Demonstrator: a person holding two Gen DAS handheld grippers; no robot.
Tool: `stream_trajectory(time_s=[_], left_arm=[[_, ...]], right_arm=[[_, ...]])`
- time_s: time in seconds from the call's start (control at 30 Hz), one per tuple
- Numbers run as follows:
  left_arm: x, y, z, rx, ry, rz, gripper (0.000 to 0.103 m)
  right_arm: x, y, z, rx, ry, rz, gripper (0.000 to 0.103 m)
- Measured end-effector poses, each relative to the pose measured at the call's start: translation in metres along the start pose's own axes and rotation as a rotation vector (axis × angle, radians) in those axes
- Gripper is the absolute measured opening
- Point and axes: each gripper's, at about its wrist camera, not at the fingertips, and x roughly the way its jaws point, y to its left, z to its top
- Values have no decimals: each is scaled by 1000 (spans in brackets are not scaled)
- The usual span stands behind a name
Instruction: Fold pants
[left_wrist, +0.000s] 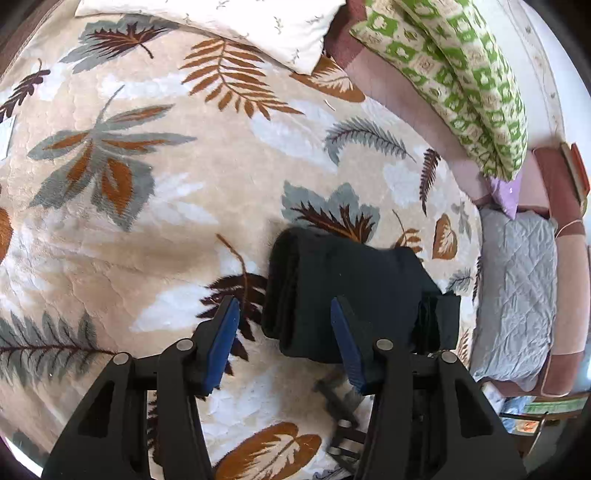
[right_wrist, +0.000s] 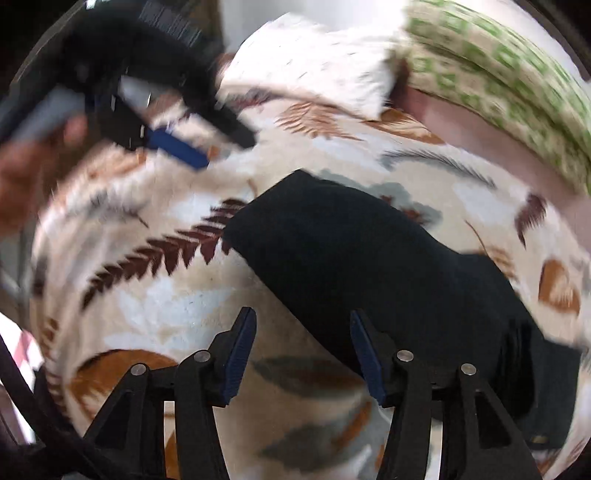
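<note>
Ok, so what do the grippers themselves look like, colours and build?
Both match: the left gripper and right gripper have matte black angular plastic fingers with triangular cutouts, round silver pivot pins, and ribbed blue pads on the inner faces. No markings show. In the blurry right view, a bare hand holds the left one.

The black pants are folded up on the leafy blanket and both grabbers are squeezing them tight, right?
Not quite. The black pants are folded on the leafy blanket, but the left gripper and right gripper are open and hold nothing, as both wrist views show.
</note>
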Motion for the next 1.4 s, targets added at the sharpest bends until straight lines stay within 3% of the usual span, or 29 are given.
stream_trajectory(time_s=[0.2, 0.47, 0.63, 0.73, 0.97, 1.13, 1.23, 1.3, 1.4], left_arm=[[-2, 17, 7, -16, 2, -46, 50], [0, 37, 17, -42, 12, -88, 50], [13, 42, 22, -60, 45, -115, 50], [22, 39, 27, -63, 68, -173, 50], [60, 38, 37, -150, 155, -361, 50], [83, 46, 41, -205, 160, -328, 50], [92, 48, 45, -228, 165, -364, 51], [95, 44, 46, -224, 158, -396, 68], [97, 34, 45, -191, 145, -460, 74]], right_arm=[[34, 23, 6, -100, 59, -111, 56], [56, 30, 23, -146, 30, -207, 56], [57, 22, 27, -126, -23, -186, 22], [48, 21, 22, -126, -66, -192, 13], [30, 11, 11, -62, -131, -125, 13], [25, 4, 9, -21, -157, -85, 12], [22, -1, 8, 2, -171, -66, 12], [21, -3, 8, 15, -175, -51, 12], [21, -4, 8, 25, -177, -39, 12]])
